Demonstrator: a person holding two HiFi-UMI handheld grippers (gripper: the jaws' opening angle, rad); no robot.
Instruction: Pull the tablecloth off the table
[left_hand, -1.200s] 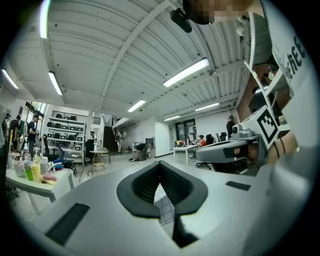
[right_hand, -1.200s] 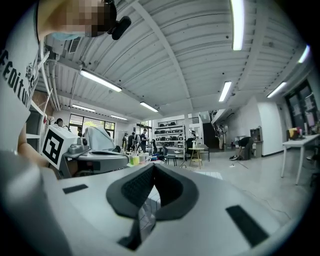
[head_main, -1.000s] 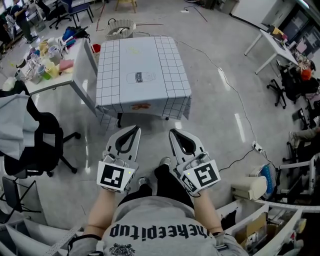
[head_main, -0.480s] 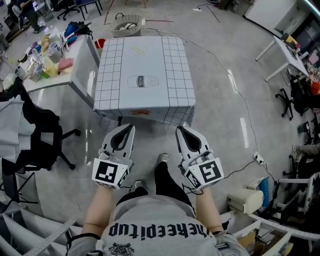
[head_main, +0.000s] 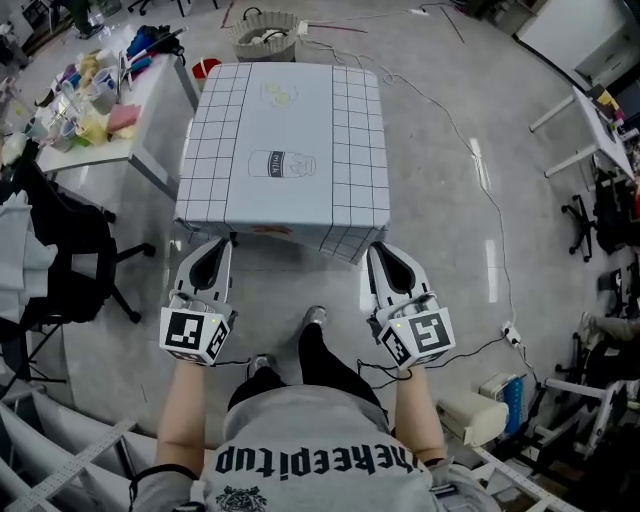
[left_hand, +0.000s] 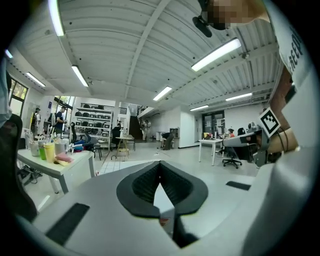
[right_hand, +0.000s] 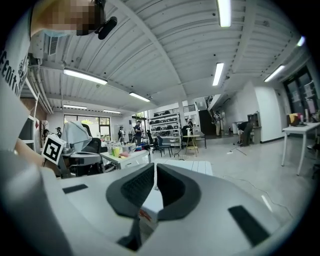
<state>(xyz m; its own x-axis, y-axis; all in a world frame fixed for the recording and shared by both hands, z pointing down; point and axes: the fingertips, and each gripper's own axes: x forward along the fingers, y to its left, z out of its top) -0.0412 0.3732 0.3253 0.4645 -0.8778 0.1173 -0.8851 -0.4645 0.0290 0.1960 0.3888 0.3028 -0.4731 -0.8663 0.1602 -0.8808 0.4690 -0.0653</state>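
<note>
L gripper (head_main: 226, 243) jaws are pressed together at the tips, nothing in them. R gripper (head_main: 374, 248) is the same. Both tips are just by the near edge of the tablecloth (head_main: 290, 150), spread flat at top middle of head view.

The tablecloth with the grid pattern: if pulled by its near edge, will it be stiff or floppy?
Probably floppy: the tablecloth drapes down over the near edge and folds at the right corner. It looks thin, so likely light. Its top lies smooth and flat, so it may slide off easily.
</note>
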